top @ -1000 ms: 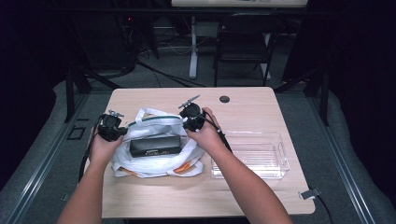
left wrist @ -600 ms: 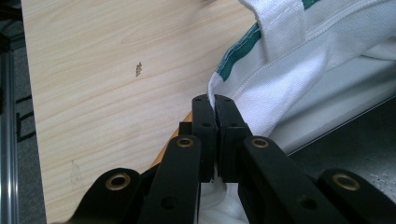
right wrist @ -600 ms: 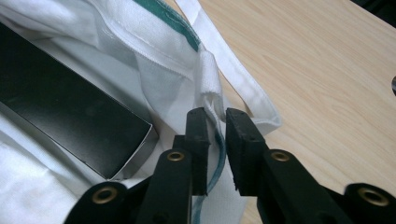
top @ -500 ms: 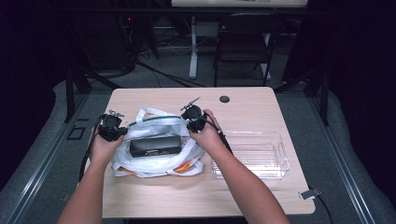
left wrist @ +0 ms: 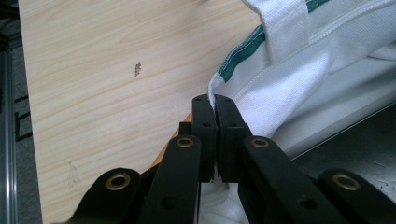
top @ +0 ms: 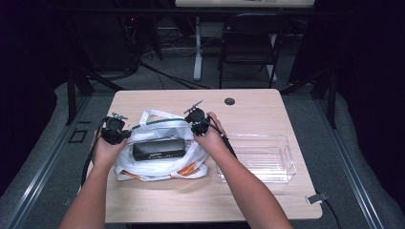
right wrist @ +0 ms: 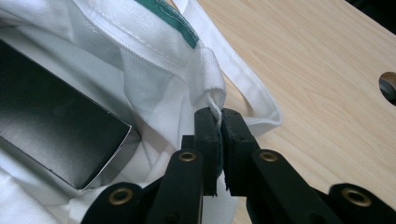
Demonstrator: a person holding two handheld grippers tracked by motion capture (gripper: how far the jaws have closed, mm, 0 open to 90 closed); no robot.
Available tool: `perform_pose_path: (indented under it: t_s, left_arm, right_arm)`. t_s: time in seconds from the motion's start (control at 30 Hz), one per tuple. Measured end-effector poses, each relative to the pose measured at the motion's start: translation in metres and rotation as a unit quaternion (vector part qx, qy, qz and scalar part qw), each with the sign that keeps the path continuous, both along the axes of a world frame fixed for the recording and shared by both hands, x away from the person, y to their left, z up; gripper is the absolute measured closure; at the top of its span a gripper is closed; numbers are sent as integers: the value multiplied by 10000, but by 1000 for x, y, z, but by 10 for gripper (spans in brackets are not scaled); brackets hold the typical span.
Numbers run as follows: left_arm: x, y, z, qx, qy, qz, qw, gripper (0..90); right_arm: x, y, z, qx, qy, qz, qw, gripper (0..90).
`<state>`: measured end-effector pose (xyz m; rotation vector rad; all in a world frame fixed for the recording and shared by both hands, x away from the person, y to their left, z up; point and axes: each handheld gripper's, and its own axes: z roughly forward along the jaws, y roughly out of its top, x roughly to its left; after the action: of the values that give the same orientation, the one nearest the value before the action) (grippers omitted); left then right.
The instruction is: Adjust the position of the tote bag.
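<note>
White bag (top: 160,148) lies near the table's (top: 267,107) left edge, stretched between the left gripper (top: 114,130) and right gripper (top: 196,116), both clamped tight on its rim.

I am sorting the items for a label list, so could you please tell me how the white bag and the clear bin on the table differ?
The white bag is soft, opaque cloth; the clear bin is rigid and see-through. The white bag holds a black box, while the clear bin looks empty. Both grippers pinch the white bag's rim; the clear bin lies untouched. Both rest on the table.
</note>
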<state>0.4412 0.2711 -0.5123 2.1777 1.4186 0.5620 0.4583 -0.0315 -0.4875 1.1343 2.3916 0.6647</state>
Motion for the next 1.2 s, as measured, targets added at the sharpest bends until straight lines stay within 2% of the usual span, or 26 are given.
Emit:
perform_pose_path:
  t_s: [0.07, 0.37, 0.47, 0.5, 0.53, 0.67, 0.77, 0.8, 0.97, 1.2]
  left_arm:
    - [1, 0, -1, 12, 9, 12, 10000, 885]
    - [2, -1, -4, 48, 65, -5, 10000, 885]
    - [3, 0, -5, 57, 74, -36, 9999, 885]
    - [3, 0, -5, 58, 74, -34, 9999, 885]
    - [4, -1, -5, 61, 76, -33, 9999, 884]
    - [4, -1, -7, 63, 125, -15, 9999, 884]
    - [5, -1, -8, 57, 147, 10, 9999, 884]
    - [5, -1, -9, 70, 159, 3, 9998, 884]
    - [6, -2, -10, 80, 192, 0, 9998, 884]
    - [7, -2, -12, 53, 242, 12, 9997, 883]
  right_arm:
    - [1, 0, -3, 97, -33, -51, 9999, 862]
    - [6, 1, -7, -80, 67, -16, 9999, 863]
    - [7, 1, -9, -74, 61, -42, 9999, 863]
    - [7, 1, -11, 11, 31, -76, 10000, 862]
    - [7, 1, -10, -77, 80, -44, 9999, 862]
    - [8, 1, -10, -148, 115, -37, 9998, 863]
    - [8, 2, -13, -14, 74, -101, 9999, 862]
    - [9, 1, -11, -164, 151, -34, 9997, 862]
    - [10, 2, -16, -100, 141, -87, 9998, 862]
    - [11, 3, -19, -136, 170, -94, 9997, 862]
